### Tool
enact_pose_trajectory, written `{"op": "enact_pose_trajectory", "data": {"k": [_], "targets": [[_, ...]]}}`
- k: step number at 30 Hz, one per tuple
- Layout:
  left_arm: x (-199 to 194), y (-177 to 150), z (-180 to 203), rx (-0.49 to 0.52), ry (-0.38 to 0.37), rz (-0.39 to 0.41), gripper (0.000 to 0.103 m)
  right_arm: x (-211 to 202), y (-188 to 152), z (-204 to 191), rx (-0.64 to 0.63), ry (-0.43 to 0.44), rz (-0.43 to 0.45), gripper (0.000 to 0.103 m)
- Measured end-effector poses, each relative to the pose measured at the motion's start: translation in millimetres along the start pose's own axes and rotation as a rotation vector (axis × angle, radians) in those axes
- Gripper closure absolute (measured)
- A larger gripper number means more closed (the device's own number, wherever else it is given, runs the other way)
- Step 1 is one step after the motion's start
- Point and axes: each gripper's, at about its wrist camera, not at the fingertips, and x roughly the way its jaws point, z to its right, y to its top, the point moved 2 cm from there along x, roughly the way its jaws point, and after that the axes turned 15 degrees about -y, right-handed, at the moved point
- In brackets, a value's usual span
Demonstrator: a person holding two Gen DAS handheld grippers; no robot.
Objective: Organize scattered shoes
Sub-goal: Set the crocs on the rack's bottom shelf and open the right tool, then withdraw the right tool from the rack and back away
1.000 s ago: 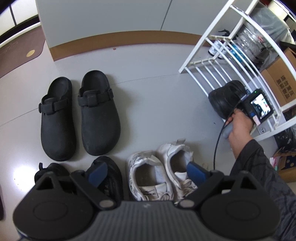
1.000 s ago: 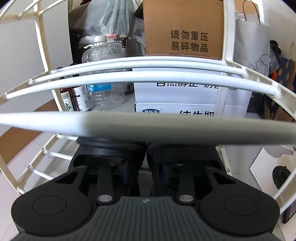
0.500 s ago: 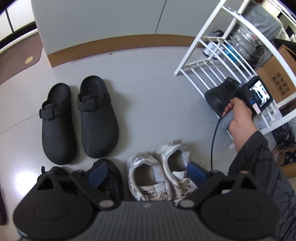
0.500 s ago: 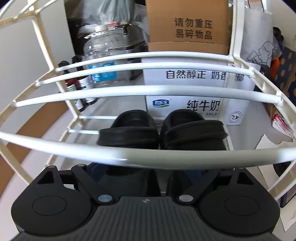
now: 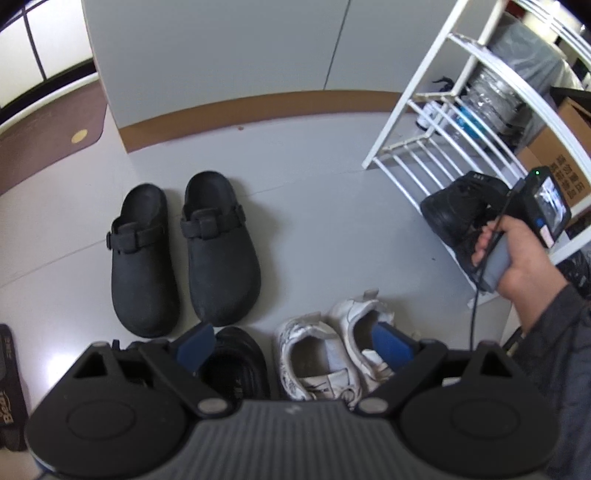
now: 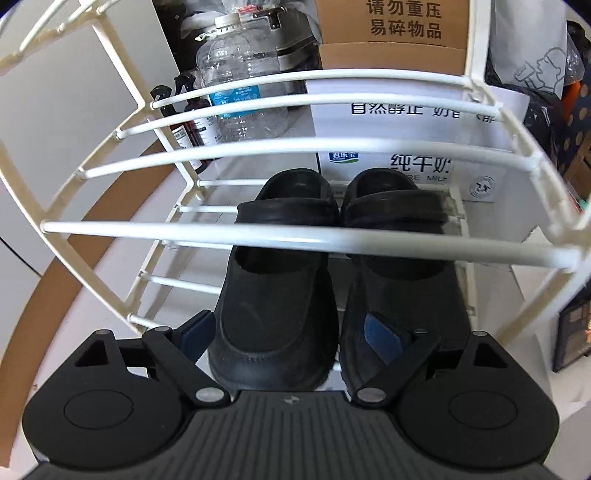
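Note:
A pair of black slip-on shoes [image 6: 280,280] stands side by side on the bottom shelf of the white wire rack [image 6: 295,236], toes pointing in. My right gripper [image 6: 290,338] hangs open just above their heels, pads off them. My left gripper [image 5: 291,347] is open over the floor with nothing in it. A black shoe [image 5: 236,365] lies under its left finger and a pair of white sneakers [image 5: 332,354] under its right. Two black clogs [image 5: 184,251] lie side by side further out. In the left wrist view a hand [image 5: 517,258] holds the right gripper at the rack [image 5: 424,147].
Behind the rack stand a large water bottle [image 6: 240,92], a milk carton box [image 6: 406,147] and a brown cardboard box [image 6: 391,33]. A dark slipper [image 5: 11,387] lies at the far left. A grey wall panel [image 5: 240,55] with a brown skirting closes the floor at the back.
My right gripper opened, let go of the black pair on the bottom shelf and drew back and up, so the shoes show in full. The left gripper rose a little.

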Motion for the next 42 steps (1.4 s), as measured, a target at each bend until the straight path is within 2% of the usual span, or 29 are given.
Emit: {"op": "enact_pose_trajectory", "data": {"k": [5,8,10,17,21,25,27,30,35,37,39,42], "targets": [[-18.2,0.4,8.4,-0.032,-0.052,0.037,0.009,-41.9,8.6,14.5,-0.005,0.006,-0.017,0.012],[-32.6,-4.2,16.0,-0.011,-0.083,0.070,0.009,-74.5,6.4,16.2,-0.095,0.052,-0.013,0.012],[-39.4,-9.8,15.9,-0.014,-0.082,0.077,0.009,-100.9,2.5,23.3,-0.188,0.125,-0.010,0.012],[-55.4,-26.2,10.3,-0.065,-0.070,0.105,0.009,-159.9,-3.9,62.8,-0.243,0.183,0.039,0.012],[-56.8,-31.4,18.0,-0.033,-0.058,0.101,0.009,-195.4,-2.4,85.6,-0.322,0.209,0.100,0.012],[-62.3,-33.6,27.6,-0.009,-0.082,0.108,0.009,-225.8,1.5,110.0,-0.369,0.239,0.096,0.012],[-65.3,-33.2,30.6,0.010,-0.092,0.114,0.008,-238.4,0.0,119.6,-0.401,0.241,0.111,0.012],[-66.7,-34.6,34.1,0.048,-0.065,0.113,0.008,-259.6,-5.3,136.5,-0.435,0.236,0.160,0.012],[-66.1,-35.0,34.7,0.046,-0.081,0.112,0.008,-282.9,-22.3,161.3,-0.453,0.258,0.180,0.012],[-66.6,-35.1,35.1,0.045,-0.091,0.114,0.008,-299.9,-33.5,168.6,-0.487,0.220,0.264,0.012],[-67.5,-35.5,37.0,0.050,-0.101,0.118,0.008,-307.6,-41.1,171.0,-0.493,0.219,0.300,0.012],[-69.9,-39.8,38.4,0.043,-0.118,0.130,0.008,-313.7,-50.3,175.0,-0.496,0.252,0.283,0.012]]}}
